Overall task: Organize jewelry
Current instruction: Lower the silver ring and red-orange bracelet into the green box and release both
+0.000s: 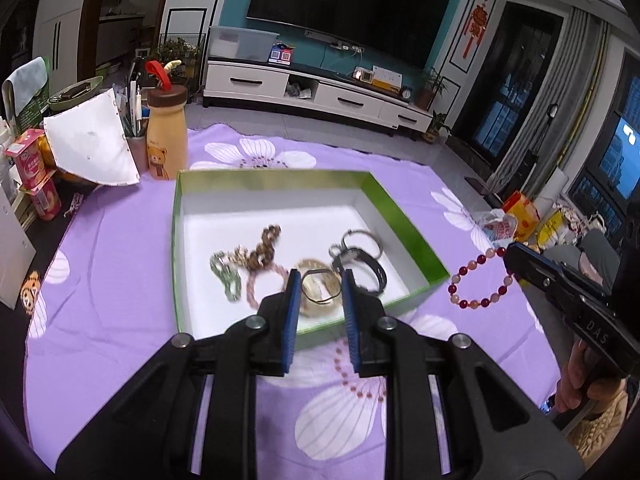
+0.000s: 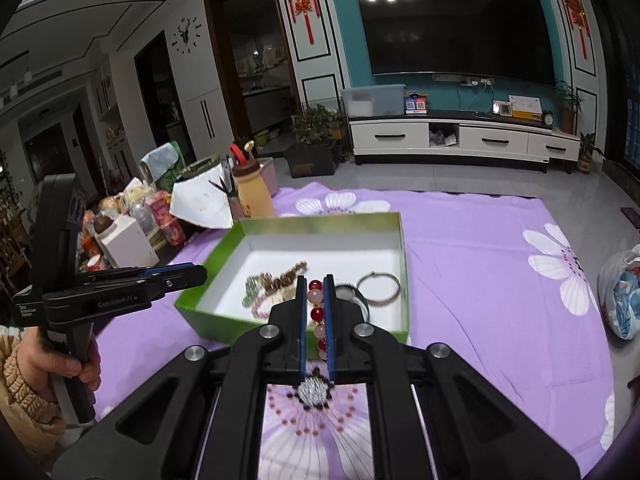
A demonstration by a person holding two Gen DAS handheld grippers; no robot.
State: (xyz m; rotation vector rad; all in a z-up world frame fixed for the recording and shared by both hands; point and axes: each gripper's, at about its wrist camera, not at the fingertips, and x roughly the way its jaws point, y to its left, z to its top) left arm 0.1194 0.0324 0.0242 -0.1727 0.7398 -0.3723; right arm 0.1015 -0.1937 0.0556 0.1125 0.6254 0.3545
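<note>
The right gripper has its jaws clamped on one red-and-pink beaded bracelet; the left gripper has its jaws apart above one green cardboard box.

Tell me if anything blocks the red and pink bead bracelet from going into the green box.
Nothing visible does. The right gripper holds the bead bracelet in the air just outside the green box, whose top is open. The left gripper hovers open over its near edge, off to the side.
</note>
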